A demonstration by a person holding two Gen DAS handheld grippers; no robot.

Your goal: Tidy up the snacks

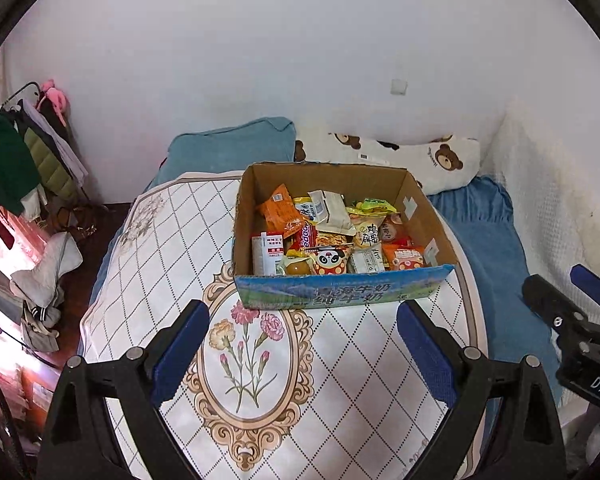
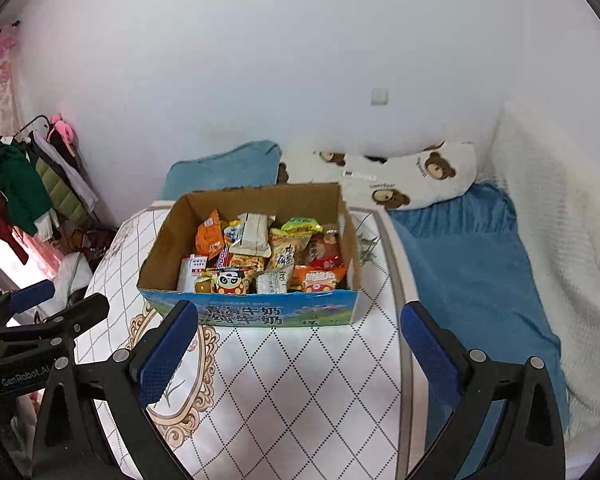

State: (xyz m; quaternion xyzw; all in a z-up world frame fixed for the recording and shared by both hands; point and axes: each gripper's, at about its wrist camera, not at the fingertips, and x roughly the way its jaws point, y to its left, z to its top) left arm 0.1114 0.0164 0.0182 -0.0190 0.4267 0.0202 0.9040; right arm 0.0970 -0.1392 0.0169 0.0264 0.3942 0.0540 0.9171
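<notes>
The brown cardboard box with a blue printed front has no lid, so its top is open from above. Bright snack packets fill its floor, packed close with hardly a gap between them. Its 4 walls stand up around them; the back and side walls are taller than the front.

In front of the box, the round white table with a flower picture is bare. The left gripper and right gripper hang over that bare part, both with jaws wide apart and nothing between them.

A blue bed cover lies low on the right. A bear-print pillow sits behind the box.
</notes>
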